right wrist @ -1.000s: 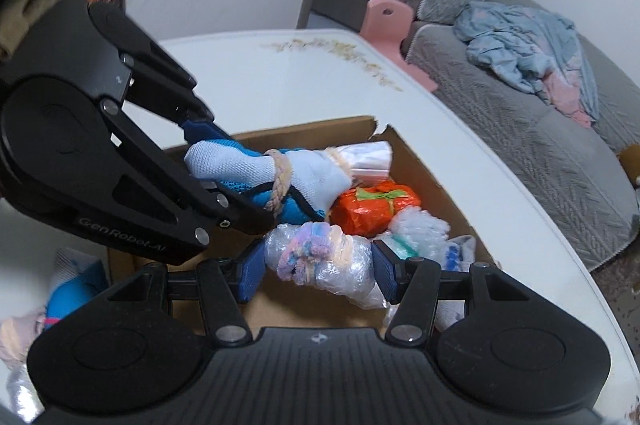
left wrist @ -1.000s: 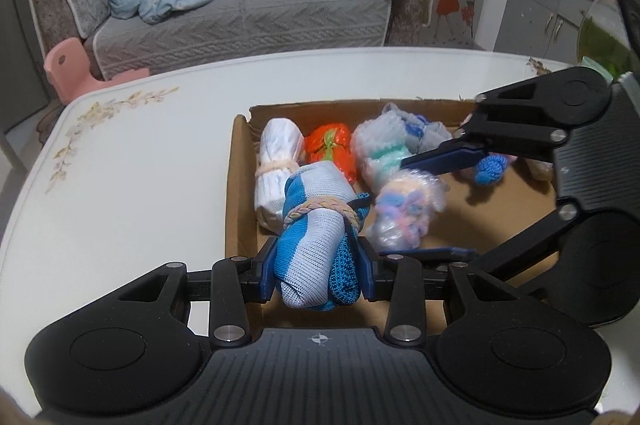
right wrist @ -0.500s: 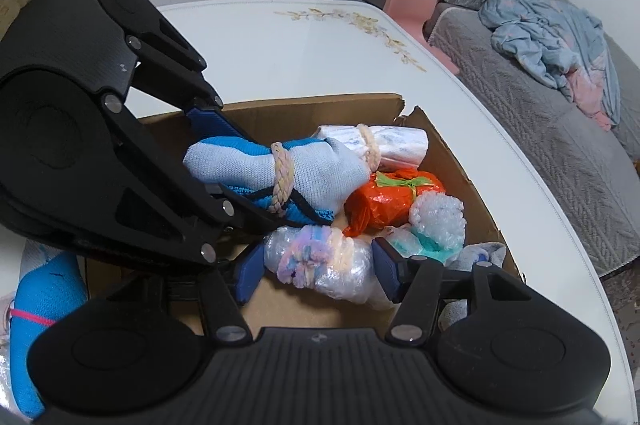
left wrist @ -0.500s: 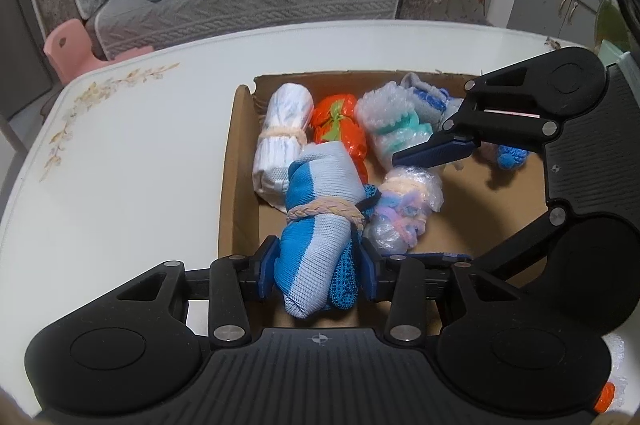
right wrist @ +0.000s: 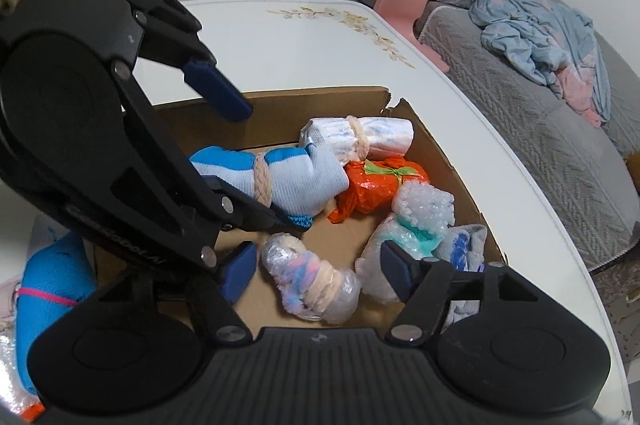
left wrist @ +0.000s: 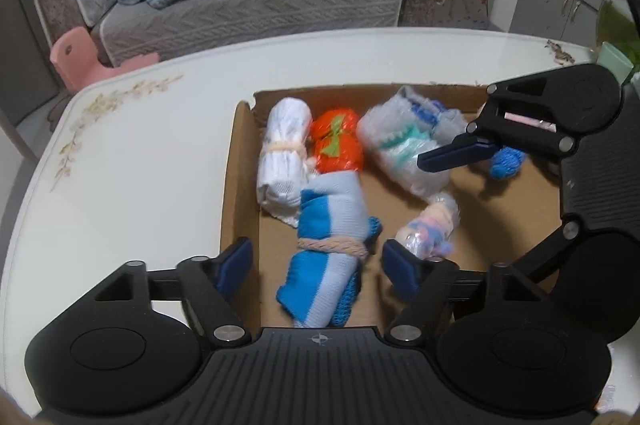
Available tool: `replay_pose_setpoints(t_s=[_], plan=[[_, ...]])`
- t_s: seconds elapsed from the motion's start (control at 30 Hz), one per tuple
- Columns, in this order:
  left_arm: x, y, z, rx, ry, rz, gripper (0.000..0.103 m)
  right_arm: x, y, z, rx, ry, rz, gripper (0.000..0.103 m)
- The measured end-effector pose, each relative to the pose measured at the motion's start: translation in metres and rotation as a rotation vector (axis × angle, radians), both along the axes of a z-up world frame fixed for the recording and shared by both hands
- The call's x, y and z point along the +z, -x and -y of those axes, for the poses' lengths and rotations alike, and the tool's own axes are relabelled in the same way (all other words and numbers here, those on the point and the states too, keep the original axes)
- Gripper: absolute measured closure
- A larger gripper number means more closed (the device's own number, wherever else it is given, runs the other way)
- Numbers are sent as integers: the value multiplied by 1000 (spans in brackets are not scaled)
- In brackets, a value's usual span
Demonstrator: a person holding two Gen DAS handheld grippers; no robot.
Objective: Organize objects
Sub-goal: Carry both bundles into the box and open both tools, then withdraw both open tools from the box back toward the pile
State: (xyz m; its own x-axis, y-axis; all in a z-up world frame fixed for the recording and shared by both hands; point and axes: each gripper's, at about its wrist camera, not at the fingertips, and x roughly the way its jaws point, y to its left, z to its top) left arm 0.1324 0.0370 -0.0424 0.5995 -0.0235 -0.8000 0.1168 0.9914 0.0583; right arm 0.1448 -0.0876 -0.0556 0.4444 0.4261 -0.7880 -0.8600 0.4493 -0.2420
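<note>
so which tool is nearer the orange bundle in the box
Left. The left tool, jaws opening, straddles the blue striped roll touching the orange bundle; the right tool sits farther, around the pastel wrapped bundle.

I see bare brown floor in the open cardboard box (left wrist: pixel 500 209) toward its right half, while my left side is crowded by the blue-striped knitted bundle (left wrist: pixel 328 249), white tied cloth roll (left wrist: pixel 284 161) and orange plastic-wrapped parcel (left wrist: pixel 338 145).
</note>
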Motion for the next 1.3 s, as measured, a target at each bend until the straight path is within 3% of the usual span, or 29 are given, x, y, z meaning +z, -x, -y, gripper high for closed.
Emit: replay_pose_setpoints(t_s=[0.23, 0.53, 0.9, 1.3], plan=[[11, 10, 8, -5, -66, 28, 20, 9, 8, 3, -9, -9, -12, 36], [22, 21, 9, 4, -133, 54, 16, 6, 13, 8, -129, -10, -92, 32], [23, 29, 6, 24, -124, 50, 15, 5, 17, 13, -218, -38, -126, 31], [22, 43, 4, 42, -80, 42, 10, 10, 23, 28, -396, -72, -156, 19]])
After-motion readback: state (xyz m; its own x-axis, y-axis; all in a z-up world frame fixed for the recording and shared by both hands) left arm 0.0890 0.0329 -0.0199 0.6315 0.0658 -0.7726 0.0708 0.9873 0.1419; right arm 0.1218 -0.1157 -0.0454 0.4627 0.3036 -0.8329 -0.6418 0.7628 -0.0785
